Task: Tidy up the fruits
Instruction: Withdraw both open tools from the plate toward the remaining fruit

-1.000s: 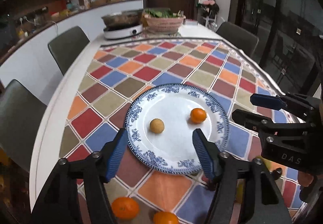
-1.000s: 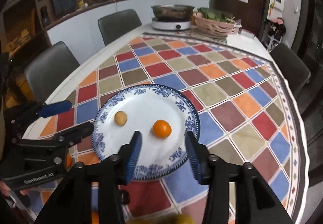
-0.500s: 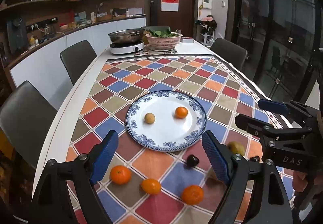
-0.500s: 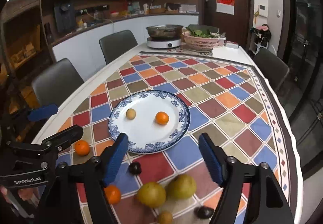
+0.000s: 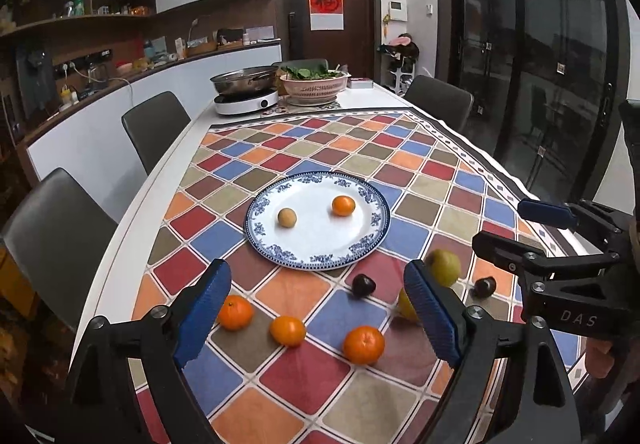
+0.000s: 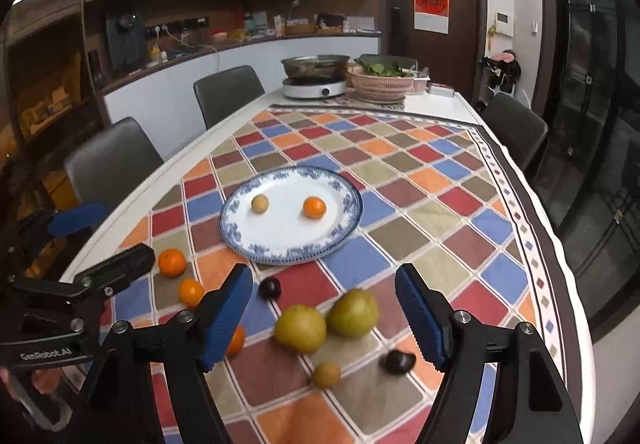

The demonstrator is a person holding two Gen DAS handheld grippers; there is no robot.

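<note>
Left gripper fingers spread, empty; right gripper fingers spread, empty; plate mid-table carries orange and small tan fruit.

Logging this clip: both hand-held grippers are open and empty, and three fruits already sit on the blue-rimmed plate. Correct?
Not quite: the plate holds two fruits, a tangerine and a small tan fruit, as the right wrist view shows. Both hand-held grippers, left and right, are open and empty.

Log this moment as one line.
left gripper: open | right gripper: open | blue-rimmed white plate: small orange, tan round fruit
</note>
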